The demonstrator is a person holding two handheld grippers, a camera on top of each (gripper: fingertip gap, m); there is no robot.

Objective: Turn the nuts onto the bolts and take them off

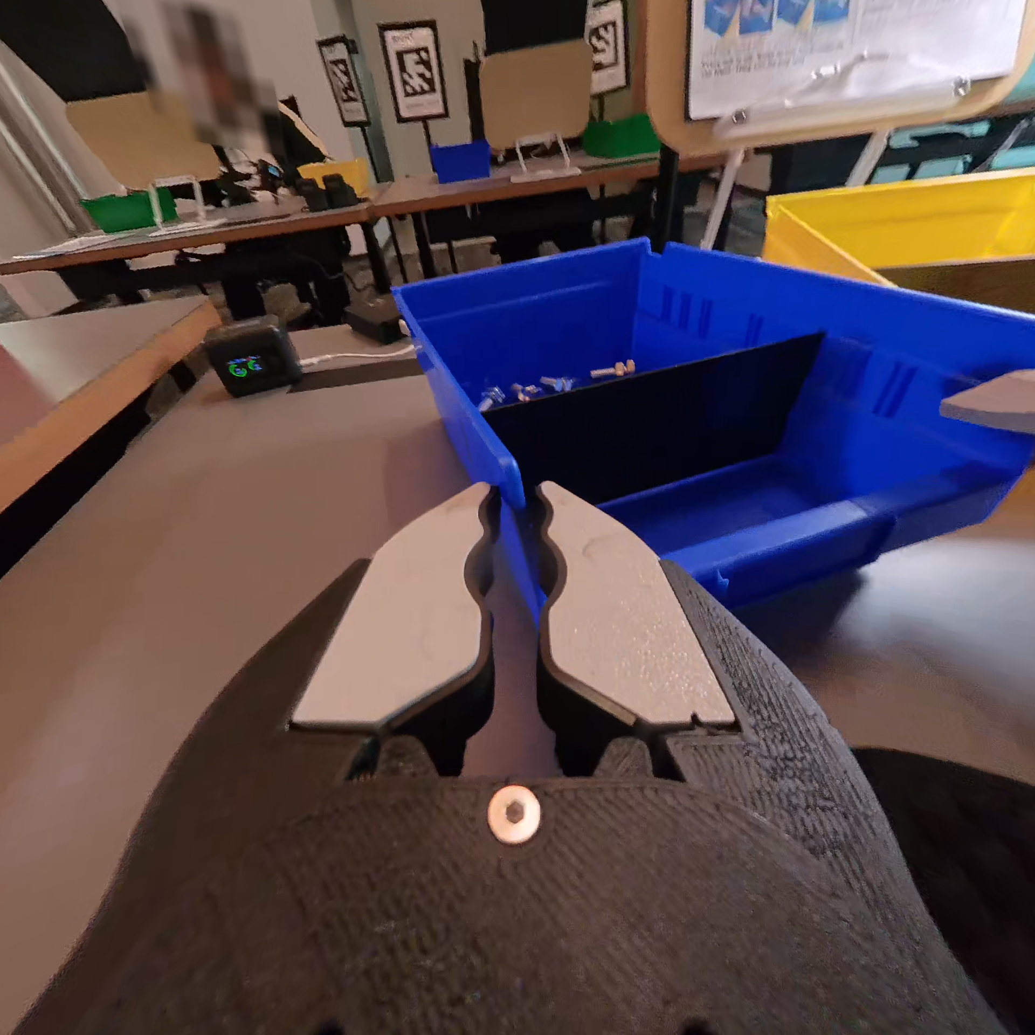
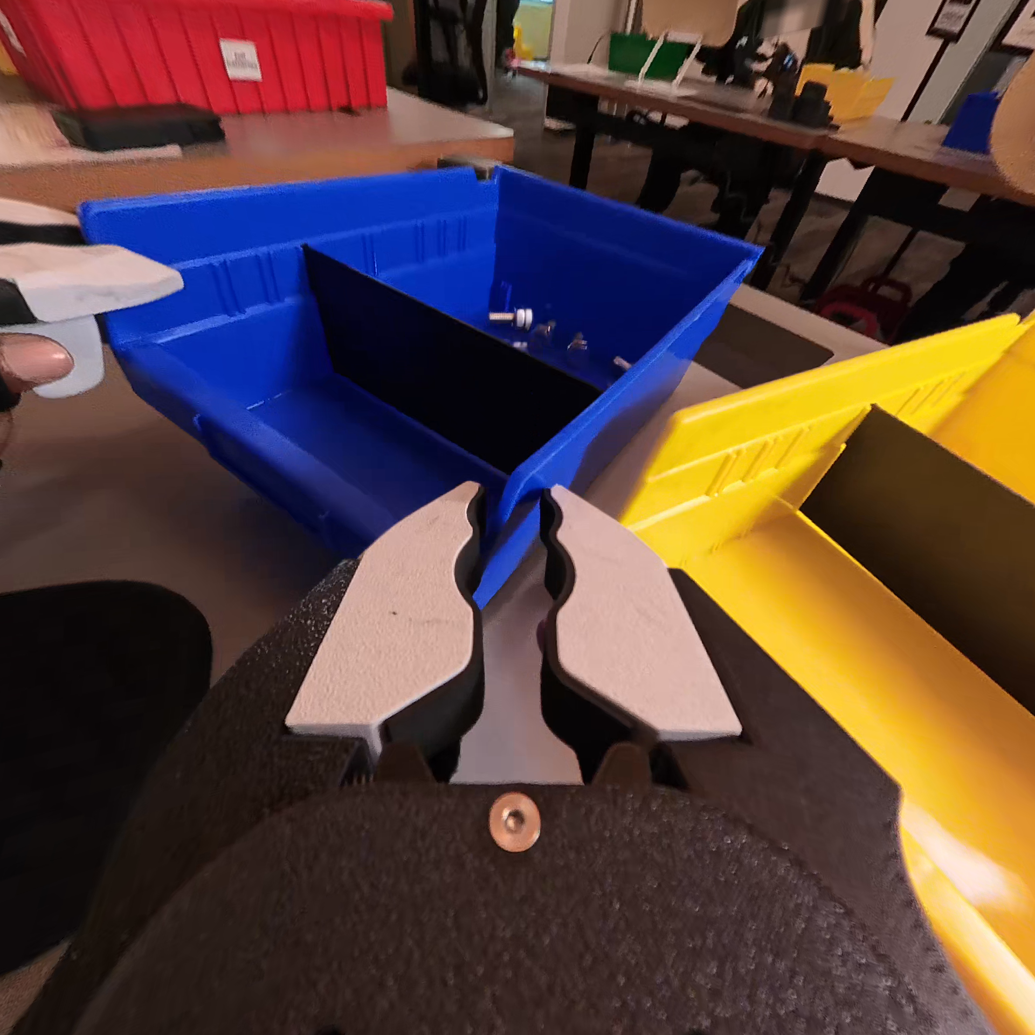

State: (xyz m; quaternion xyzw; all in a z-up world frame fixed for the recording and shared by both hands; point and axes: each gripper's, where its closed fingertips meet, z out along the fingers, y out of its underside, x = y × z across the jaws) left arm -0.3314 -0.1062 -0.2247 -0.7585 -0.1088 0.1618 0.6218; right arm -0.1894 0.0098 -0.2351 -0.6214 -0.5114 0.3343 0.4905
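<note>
A blue bin [image 1: 728, 313] [image 2: 392, 224] stands on the grey table, split by a black divider [image 1: 644, 414] [image 2: 448, 364]. Several small metal bolts and nuts [image 1: 554, 383] [image 2: 537, 330] lie in its back compartment. The front compartment is bare. My left gripper [image 1: 515, 493] is closed on the bin's left side wall at the front corner. My right gripper [image 2: 512, 495] is closed on the right side wall at its front corner. Each gripper's grey finger shows at the edge of the other view [image 1: 997, 403] [image 2: 84, 285].
A yellow bin [image 2: 784, 504] [image 1: 896, 224] with a dark divider sits close against the blue bin's right side. A small black device with a lit screen [image 1: 252, 358] stands at the far left of the table. A red bin [image 2: 196, 50] is on another table behind. My right fingertips sit around 20 cm from my left ones.
</note>
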